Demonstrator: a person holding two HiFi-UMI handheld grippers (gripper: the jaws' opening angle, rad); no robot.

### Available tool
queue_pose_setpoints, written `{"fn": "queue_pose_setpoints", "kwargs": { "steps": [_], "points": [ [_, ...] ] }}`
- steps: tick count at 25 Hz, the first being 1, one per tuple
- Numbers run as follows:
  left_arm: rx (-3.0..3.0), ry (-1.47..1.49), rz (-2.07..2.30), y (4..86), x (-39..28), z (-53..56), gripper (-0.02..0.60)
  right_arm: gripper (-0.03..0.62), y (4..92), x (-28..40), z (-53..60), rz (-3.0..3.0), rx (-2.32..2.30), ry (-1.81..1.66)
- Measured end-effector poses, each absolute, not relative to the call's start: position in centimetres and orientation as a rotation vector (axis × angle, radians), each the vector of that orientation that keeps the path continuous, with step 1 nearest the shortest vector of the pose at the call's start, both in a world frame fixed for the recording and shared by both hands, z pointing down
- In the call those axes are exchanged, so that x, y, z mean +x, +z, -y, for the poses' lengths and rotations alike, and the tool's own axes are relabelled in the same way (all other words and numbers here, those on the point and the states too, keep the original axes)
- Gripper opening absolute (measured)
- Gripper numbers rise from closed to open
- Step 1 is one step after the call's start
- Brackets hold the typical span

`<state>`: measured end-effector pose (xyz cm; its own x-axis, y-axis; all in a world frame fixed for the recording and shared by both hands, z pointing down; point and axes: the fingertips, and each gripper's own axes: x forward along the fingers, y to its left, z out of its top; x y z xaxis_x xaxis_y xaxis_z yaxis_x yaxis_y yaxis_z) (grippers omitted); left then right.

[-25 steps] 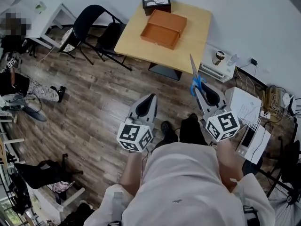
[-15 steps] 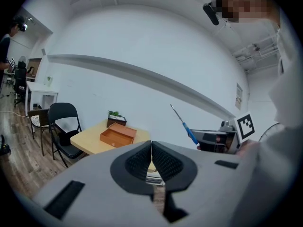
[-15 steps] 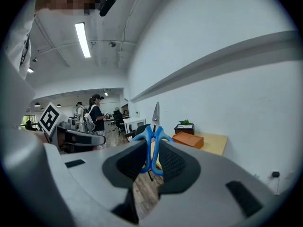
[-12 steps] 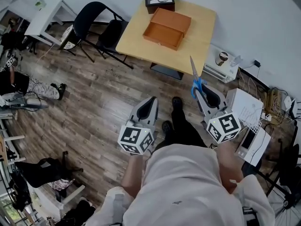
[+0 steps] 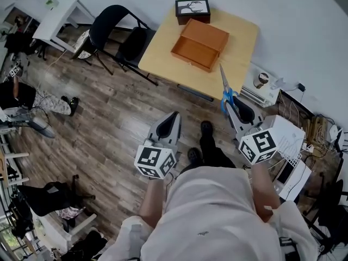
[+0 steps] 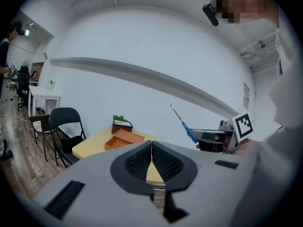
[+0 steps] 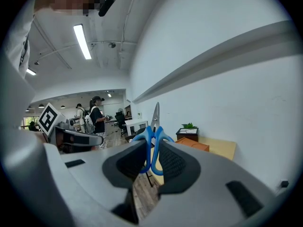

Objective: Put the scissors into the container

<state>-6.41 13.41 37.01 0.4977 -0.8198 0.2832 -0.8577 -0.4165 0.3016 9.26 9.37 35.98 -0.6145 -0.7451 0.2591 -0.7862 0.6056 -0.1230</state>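
Note:
The blue-handled scissors point blades-first toward the table, and my right gripper is shut on their handles. In the right gripper view the scissors stand upright between the pads. An open orange box, the container, lies on the wooden table ahead; the same container shows in the left gripper view. My left gripper hangs over the floor short of the table, jaws shut with nothing in them. In its own view the left gripper shows its pads pressed together.
A framed picture with a plant stands at the table's far edge. A black folding chair sits left of the table. White boxes and cables crowd the floor at right. A seated person is far left.
The table and container have drawn a little nearer and shifted right in the head view as I walk forward. Both grippers keep their pose, scissors still held.

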Motion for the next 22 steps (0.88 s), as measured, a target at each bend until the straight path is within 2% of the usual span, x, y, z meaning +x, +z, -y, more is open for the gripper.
{"fn": "queue_pose_setpoints", "kwargs": {
  "steps": [22],
  "points": [
    [2.312,0.189,1.486,36.8,-2.0,-1.0,0.008,0.083,38.2,11.2,4.5,2.693,1.090,0.340]
  ]
}}
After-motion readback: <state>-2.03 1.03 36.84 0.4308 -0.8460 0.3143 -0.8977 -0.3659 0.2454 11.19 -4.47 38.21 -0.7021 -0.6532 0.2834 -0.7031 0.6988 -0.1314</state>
